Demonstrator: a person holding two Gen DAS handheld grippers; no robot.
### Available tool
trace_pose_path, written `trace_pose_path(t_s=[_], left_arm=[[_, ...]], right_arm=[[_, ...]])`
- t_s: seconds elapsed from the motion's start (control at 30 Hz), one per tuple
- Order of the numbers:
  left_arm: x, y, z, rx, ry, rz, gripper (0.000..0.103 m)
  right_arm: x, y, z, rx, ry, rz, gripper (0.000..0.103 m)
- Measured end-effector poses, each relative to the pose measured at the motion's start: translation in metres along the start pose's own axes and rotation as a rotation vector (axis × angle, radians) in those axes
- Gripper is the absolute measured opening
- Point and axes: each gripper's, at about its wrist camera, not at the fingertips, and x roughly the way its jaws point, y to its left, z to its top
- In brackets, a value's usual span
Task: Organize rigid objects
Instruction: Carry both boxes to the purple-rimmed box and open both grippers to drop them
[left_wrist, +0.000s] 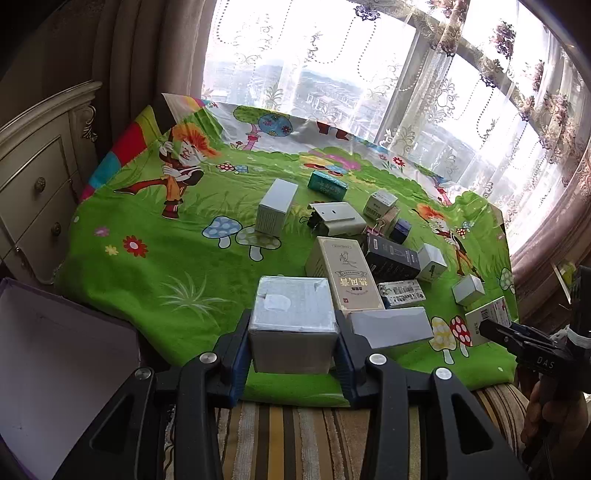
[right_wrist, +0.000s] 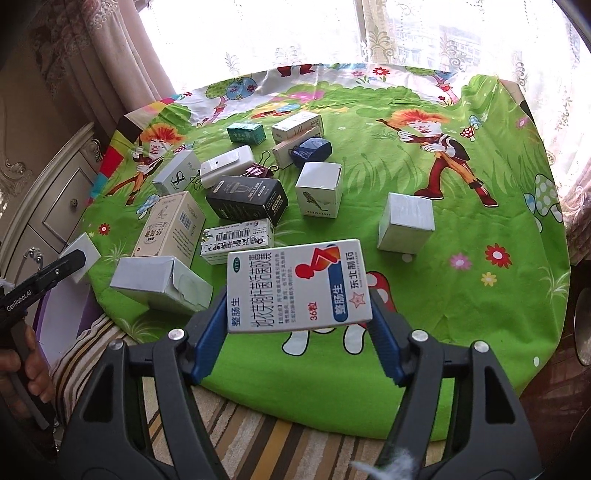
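Note:
My left gripper (left_wrist: 293, 336) is shut on a plain grey-white box (left_wrist: 293, 321), held just above the near edge of the green cartoon cloth (left_wrist: 166, 258). My right gripper (right_wrist: 299, 310) is shut on a white medicine box with red and blue print (right_wrist: 299, 284), held above the cloth. Several small boxes lie scattered on the cloth: a tall beige box (left_wrist: 343, 273), a black box (right_wrist: 247, 197), a barcode box (right_wrist: 238, 240), a teal box (right_wrist: 245, 133), a white cube (right_wrist: 405, 222). The right gripper also shows at the right edge of the left wrist view (left_wrist: 491, 326).
A purple open box (left_wrist: 55, 369) stands at the near left, beside the cloth. A cream drawer cabinet (left_wrist: 37, 184) stands on the left. A window with lace curtains (left_wrist: 369, 74) lies behind. A striped surface (right_wrist: 258, 435) runs under the cloth's near edge.

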Motion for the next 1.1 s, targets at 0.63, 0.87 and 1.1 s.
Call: trace_pose_path(t_s=[0.63,0.87,1.1], left_arm=[[-0.058,0.119,-0.055,-0.217,-0.003,0.17,0.041],[-0.06,0.146,-0.072,-0.261,0.025,0.205,0.041],[-0.055,0.174,-0.097,-0.332,0.076,0.213,0.041]], right_arm=[[-0.022,0.164,-0.012,-0.295,0.015,0.244,0.073],[0.0,0.234,-0.02,-0.423,0.091,0.337,0.073],[0.033,0.306,-0.026,-0.549,0.171,0.396,0.073]])
